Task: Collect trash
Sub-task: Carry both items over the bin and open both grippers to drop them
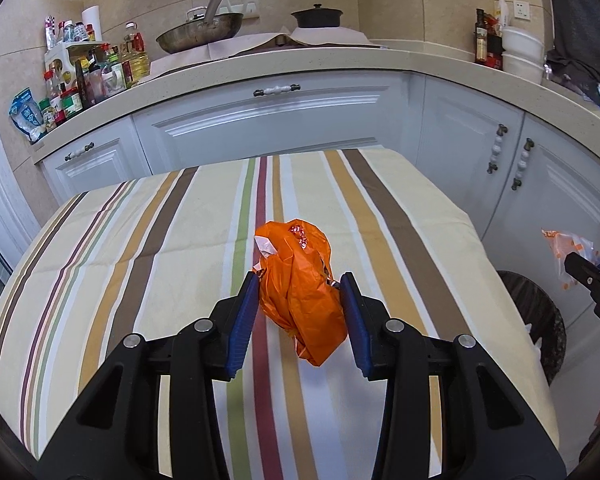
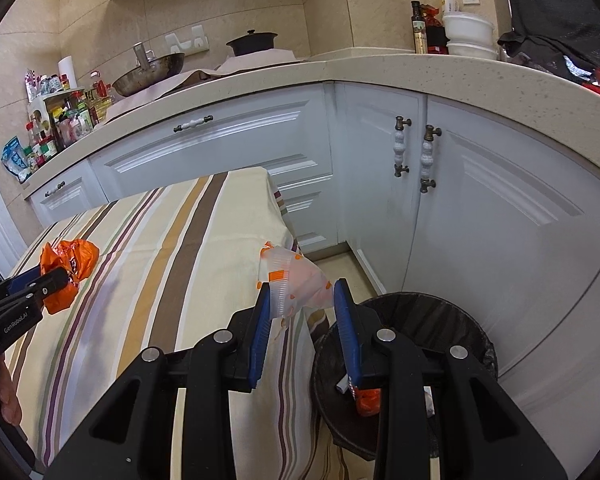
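A crumpled orange plastic bag lies on the striped tablecloth, between the blue pads of my left gripper, which press its sides. In the right wrist view the same bag sits at the tip of the left gripper. My right gripper is shut on a clear wrapper with orange marks and holds it in the air off the table's right edge, above and left of the black trash bin. The right gripper and its wrapper show at the right edge of the left wrist view.
The bin stands on the floor right of the table, with an orange scrap and white paper inside. White cabinets stand behind. The counter holds a wok, a black pot, bottles and white bowls.
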`<state>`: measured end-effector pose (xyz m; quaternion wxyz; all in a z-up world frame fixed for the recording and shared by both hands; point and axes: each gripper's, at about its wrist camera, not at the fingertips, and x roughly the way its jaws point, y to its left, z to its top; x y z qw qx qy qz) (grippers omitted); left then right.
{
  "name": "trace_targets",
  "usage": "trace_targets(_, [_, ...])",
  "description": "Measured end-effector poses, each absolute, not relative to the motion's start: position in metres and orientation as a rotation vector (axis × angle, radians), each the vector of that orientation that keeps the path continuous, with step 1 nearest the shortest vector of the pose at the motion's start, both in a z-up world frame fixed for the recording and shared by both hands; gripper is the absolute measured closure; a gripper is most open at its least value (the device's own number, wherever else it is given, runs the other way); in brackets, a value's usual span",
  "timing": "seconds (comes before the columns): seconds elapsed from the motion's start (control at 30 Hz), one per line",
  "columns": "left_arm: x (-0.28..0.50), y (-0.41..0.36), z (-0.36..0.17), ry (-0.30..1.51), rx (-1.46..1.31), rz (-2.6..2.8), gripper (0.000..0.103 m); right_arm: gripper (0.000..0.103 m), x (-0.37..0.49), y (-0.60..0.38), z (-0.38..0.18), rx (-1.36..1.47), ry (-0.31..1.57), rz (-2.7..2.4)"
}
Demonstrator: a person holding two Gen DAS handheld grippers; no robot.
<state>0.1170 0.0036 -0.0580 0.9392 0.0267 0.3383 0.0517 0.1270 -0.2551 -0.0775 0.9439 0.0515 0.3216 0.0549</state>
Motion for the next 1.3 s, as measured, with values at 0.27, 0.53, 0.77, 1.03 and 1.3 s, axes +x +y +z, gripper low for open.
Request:
trace_targets(0.27, [0.083, -0.022, -0.052, 0.672, 0.062, 0.058, 0.063, 0.071, 0.097, -0.271, -0.074, 0.11, 0.644, 0.094])
trace_targets(0.53, [0.062, -0.056, -0.046, 0.653, 0.077, -0.011, 0.063, 0.071, 0.072, -0.294, -0.072, 0.125, 0.634, 0.059])
trace_targets(0.77, [0.054, -0.094, -0.047, 0.646, 0.104, -0.091, 0.063, 0.071, 0.055, -0.319, -0.074, 0.142, 0.632, 0.01])
trace_targets(1.03, [0.062, -0.139, -0.053, 0.64, 0.116, -0.179, 0.063, 0.071, 0.049, -0.346, -0.078, 0.141, 0.634, -0.053])
trace_targets(1.3, [0.086, -0.18, -0.061, 0.647, 0.131, -0.236, 0.063, 0.071, 0.064, -0.366, -0.088, 0.149, 0.641, -0.079])
